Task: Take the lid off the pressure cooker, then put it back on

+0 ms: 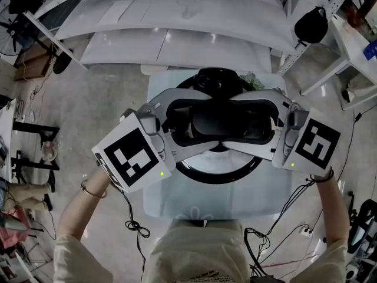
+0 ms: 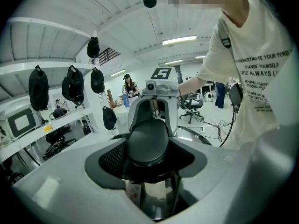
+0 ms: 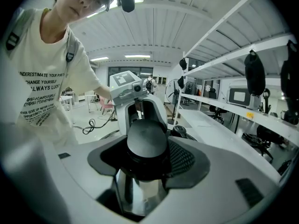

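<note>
Head view first: pressure cooker (image 1: 218, 175) sits on the bench (image 1: 159, 202), with a small black knob (image 1: 211, 78) at the cooker's far edge. Both tongs reach in over the cooker from opposite sides. Left tongs (image 1: 213, 121) and right tongs (image 1: 244, 121) meet tip to tip around the long black handle (image 1: 228, 122) of the lid (image 1: 206, 122), right above the cooker's middle. Can't tell from up here whether the lid is clear of the cooker.

Left gripper view: jaws spread wide, dark pads pressed on both sides of the handle's rounded end. Shiny steel of the cooker shows just under it, and the right tongs face in from the cooker's far side.

Right gripper view: same deal mirrored, jaws wide but clamped on the handle's other end, above the cooker.
</note>
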